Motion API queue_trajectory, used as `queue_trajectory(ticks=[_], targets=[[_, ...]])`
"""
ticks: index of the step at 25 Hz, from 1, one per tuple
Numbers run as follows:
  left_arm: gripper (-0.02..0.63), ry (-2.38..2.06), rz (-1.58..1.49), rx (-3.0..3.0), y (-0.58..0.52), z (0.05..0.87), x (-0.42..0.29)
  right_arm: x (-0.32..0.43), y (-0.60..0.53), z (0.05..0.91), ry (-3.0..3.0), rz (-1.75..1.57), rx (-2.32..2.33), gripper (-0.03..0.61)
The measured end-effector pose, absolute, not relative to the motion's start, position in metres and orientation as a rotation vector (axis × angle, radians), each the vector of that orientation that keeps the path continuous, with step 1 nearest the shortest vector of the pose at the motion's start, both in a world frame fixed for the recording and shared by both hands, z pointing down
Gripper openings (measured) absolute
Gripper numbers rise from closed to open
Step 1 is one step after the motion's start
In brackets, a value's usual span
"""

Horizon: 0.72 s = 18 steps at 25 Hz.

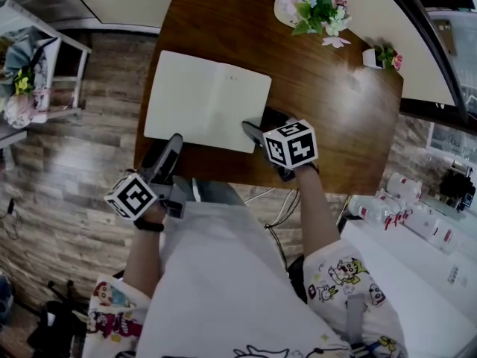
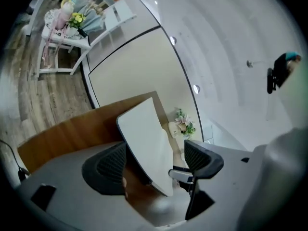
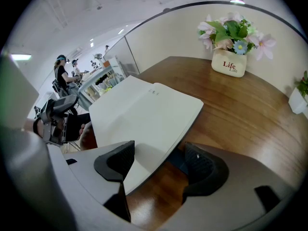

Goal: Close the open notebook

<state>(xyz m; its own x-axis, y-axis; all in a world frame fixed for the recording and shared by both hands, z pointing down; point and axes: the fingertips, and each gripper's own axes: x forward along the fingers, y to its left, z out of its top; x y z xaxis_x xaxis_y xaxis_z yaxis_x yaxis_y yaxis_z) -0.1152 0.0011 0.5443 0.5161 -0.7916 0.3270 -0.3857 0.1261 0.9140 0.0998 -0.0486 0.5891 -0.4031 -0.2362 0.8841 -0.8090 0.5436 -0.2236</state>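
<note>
Lower centre, head view: person's white shirt [image 1: 223, 274], close against the table edge.
Left gripper [image 2: 155, 148]: jaws spread, straddling the notebook's near left edge with no grip taken; apparently lined up to lift that half over.
Right gripper [image 3: 159, 148]: jaws likewise released, bracketing the near right corner, probably to steady it.
Notebook [image 1: 209, 99]: open flat, blank pages up, left of centre on the wooden table [image 1: 328, 118]; not yet closed.
Flower pot [image 1: 309, 2], small plant [image 1: 384, 57]: top of frame, well apart from the work.
</note>
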Motion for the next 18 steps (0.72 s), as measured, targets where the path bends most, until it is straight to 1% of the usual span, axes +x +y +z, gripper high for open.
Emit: queue_trajectory(ticks=[5,8,9,10,11,14,18], targets=[[0.357,-1.026,-0.539,1.383,-0.004,0.545,-0.123,0.098,-0.049,0.589,-1.919,0.841,0.856,0.290],[0.349,-0.998,-0.534,1.350,-0.005,0.553,-0.124,0.099,-0.049,0.589,-1.919,0.842,0.858,0.290],[0.316,-0.998,-0.524,1.339,-0.004,0.556,-0.124,0.099,-0.049,0.589,-1.919,0.842,0.859,0.290],[0.235,-1.001,-0.516,1.325,-0.004,0.559,-0.125,0.099,-0.049,0.589,-1.919,0.842,0.859,0.290],[0.181,-1.004,-0.511,1.314,-0.003,0.562,-0.126,0.099,-0.049,0.590,-1.919,0.842,0.860,0.290],[0.166,-1.001,-0.501,1.311,-0.005,0.565,-0.127,0.099,-0.050,0.590,-1.923,0.844,0.864,0.290],[0.148,-0.901,-0.498,1.379,-0.014,0.552,-0.109,0.100,-0.049,0.589,-1.927,0.845,0.868,0.290]])
